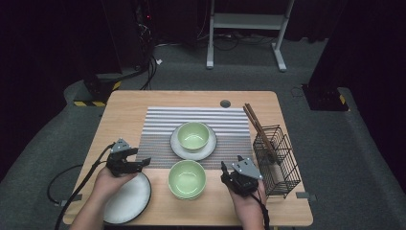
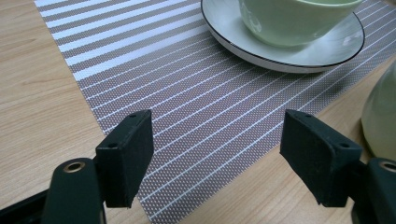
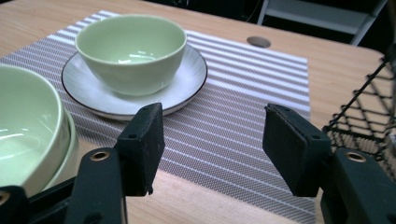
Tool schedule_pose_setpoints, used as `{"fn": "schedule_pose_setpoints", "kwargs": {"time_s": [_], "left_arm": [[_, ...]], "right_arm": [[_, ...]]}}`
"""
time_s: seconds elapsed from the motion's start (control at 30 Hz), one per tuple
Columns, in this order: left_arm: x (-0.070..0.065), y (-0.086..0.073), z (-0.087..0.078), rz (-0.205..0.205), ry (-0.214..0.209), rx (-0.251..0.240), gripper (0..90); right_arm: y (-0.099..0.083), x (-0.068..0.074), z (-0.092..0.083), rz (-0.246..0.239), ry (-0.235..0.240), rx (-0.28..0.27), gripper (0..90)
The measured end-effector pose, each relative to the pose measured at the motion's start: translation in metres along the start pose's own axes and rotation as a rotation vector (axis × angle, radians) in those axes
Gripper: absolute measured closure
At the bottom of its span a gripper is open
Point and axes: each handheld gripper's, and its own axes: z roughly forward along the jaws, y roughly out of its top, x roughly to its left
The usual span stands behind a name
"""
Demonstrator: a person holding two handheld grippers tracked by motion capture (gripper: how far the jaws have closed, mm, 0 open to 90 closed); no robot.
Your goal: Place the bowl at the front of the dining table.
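Observation:
My left gripper (image 1: 139, 157) hovers over the table's front left, above the far edge of a white dark-rimmed plate (image 1: 127, 199). In the left gripper view its jaws (image 2: 217, 154) stand open over the striped placemat (image 2: 187, 93), with nothing between them. Held at the front right, my right gripper (image 1: 231, 164) is also open and empty (image 3: 212, 144). A green bowl (image 1: 193, 135) sits on a white plate (image 1: 210, 148) in the middle of the mat. A second green bowl (image 1: 187, 178) stands in front of it, between the two grippers, and shows at the left of the right gripper view (image 3: 28, 121).
A black wire basket (image 1: 280, 160) stands at the table's right edge, with brown chopsticks (image 1: 256, 124) leaning out of it toward the back. A round cable hole (image 1: 225, 103) lies behind the mat. Bare wood (image 1: 119, 120) runs left of the mat.

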Motion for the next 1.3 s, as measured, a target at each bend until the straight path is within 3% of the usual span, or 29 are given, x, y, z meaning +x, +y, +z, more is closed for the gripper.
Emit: {"fn": "schedule_pose_setpoints", "kwargs": {"time_s": [0.17, 0.27, 0.93, 1.3], "left_arm": [[0.000, -0.002, 0.003, -0.005, 0.000, 0.010, 25.5], [0.000, -0.004, 0.004, 0.007, 0.010, 0.010, 25.3], [0.004, -0.007, -0.002, -0.020, 0.014, -0.006, 25.8], [0.005, -0.007, -0.003, -0.026, 0.047, 0.008, 24.8]], "right_arm": [[0.010, -0.005, -0.014, 0.002, -0.012, -0.037, 38.9], [0.017, -0.008, -0.024, 0.031, -0.014, -0.054, 39.2], [0.040, -0.020, -0.060, -0.030, -0.099, -0.178, 40.5], [0.051, -0.038, -0.059, -0.007, -0.142, -0.166, 42.8]]}}
